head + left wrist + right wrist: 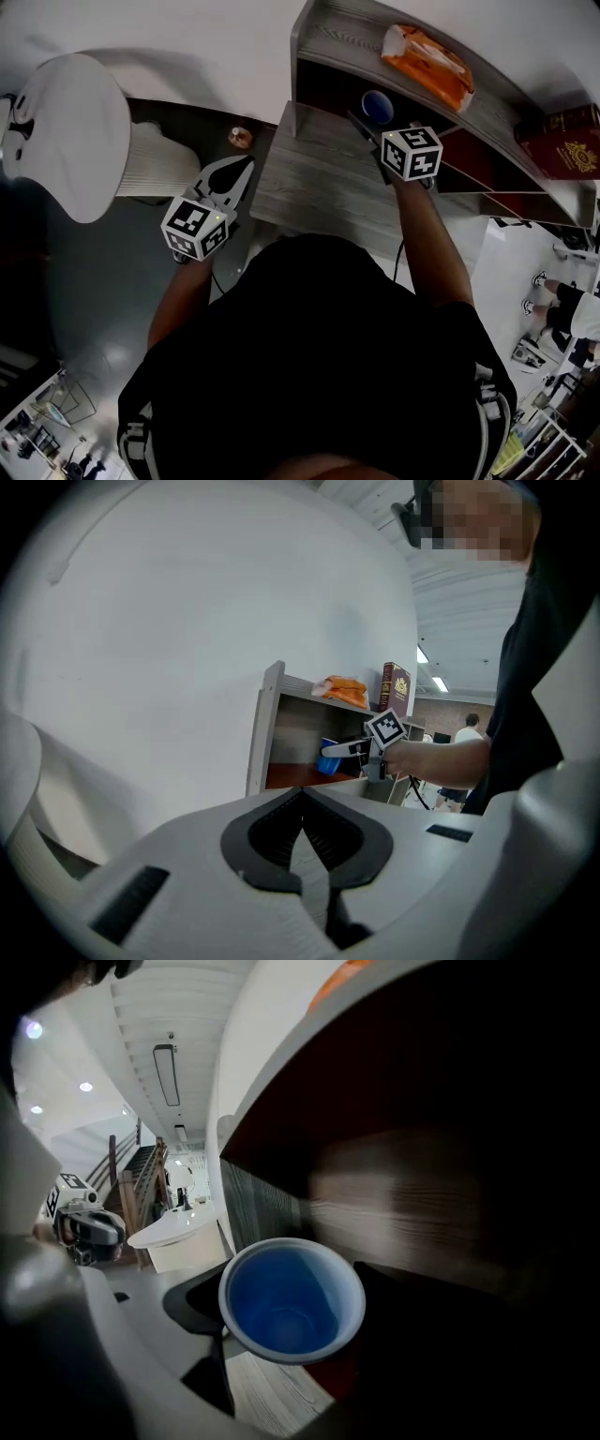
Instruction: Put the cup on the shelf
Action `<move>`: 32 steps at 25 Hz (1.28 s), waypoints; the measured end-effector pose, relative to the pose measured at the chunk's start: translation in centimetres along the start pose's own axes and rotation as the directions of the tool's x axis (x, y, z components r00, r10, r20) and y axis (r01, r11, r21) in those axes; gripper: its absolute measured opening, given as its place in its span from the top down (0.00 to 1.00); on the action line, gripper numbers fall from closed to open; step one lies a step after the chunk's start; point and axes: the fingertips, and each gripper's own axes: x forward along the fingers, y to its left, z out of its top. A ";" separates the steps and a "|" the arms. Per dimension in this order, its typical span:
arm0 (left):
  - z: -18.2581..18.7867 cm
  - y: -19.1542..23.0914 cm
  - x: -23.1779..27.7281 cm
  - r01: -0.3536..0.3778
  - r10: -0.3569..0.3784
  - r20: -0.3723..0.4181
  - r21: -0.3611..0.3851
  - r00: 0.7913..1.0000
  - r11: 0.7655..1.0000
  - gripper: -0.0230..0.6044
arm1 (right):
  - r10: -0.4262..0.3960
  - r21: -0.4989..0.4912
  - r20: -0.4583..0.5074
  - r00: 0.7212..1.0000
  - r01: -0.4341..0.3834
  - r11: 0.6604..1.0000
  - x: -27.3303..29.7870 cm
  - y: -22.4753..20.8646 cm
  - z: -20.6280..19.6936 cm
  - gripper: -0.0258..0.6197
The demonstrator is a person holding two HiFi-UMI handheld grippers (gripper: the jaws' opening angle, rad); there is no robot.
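Observation:
A blue cup with a white rim is tilted on its side, mouth toward the camera in the right gripper view. My right gripper is shut on it and holds it just inside the lower compartment of the grey wooden shelf, above the desk top. From the left gripper view, the cup sits at the compartment's opening. My left gripper hangs left of the desk with its jaws shut and nothing in them.
An orange bag and a dark red book lie on the shelf's top board. A white chair stands at the left. A small brown object sits by the desk's left corner. People stand at the far right.

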 end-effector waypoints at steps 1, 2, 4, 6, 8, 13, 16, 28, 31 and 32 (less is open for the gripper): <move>0.1 0.1 0.1 -0.001 0.001 0.000 -0.001 1.000 1.000 0.94 | 0.000 -0.003 -0.003 1.000 0.000 1.000 0.3 -0.2 -0.1 0.37; 0.1 0.2 0.3 -0.002 0.002 0.000 -0.001 1.000 1.000 0.94 | 0.001 -0.004 -0.005 1.000 -0.001 1.000 0.5 -0.3 -0.1 0.37; 0.3 0.4 0.6 -0.006 0.006 0.001 -0.001 1.000 1.000 0.94 | 0.001 -0.007 -0.008 1.000 -0.001 1.000 1.0 -0.7 -0.1 0.37; 0.4 0.6 0.8 -0.010 0.010 0.002 -0.002 1.000 1.000 0.94 | -0.001 -0.010 -0.010 1.000 0.001 1.000 1.4 -1.1 -0.2 0.37; 0.3 0.7 0.9 -0.014 0.014 0.000 -0.007 1.000 1.000 0.94 | -0.004 -0.015 -0.015 1.000 0.004 1.000 1.8 -1.5 -0.2 0.37; 0.1 1.0 1.4 -0.021 0.021 -0.004 -0.015 1.000 1.000 0.94 | -0.007 -0.046 -0.036 0.999 0.006 0.999 2.7 -2.1 -0.4 0.37; 0.1 1.0 1.7 -0.022 0.022 -0.003 -0.018 1.000 1.000 0.94 | -0.005 -0.064 -0.052 0.999 0.002 0.998 3.2 -2.3 -0.7 0.37; -0.3 1.6 1.7 -0.043 0.043 -0.004 -0.037 0.999 0.998 0.94 | 0.001 -0.103 -0.076 0.997 -0.009 0.995 5.6 -2.8 -1.1 0.37; -0.5 1.8 1.7 -0.044 0.044 -0.008 -0.038 0.999 0.998 0.94 | -0.012 -0.128 -0.069 0.998 0.003 0.992 6.0 -3.0 -0.6 0.37; -0.5 1.8 1.8 -0.044 0.043 -0.008 -0.038 0.999 0.998 0.94 | -0.010 -0.132 -0.069 0.998 0.001 0.991 6.1 -3.0 -0.6 0.37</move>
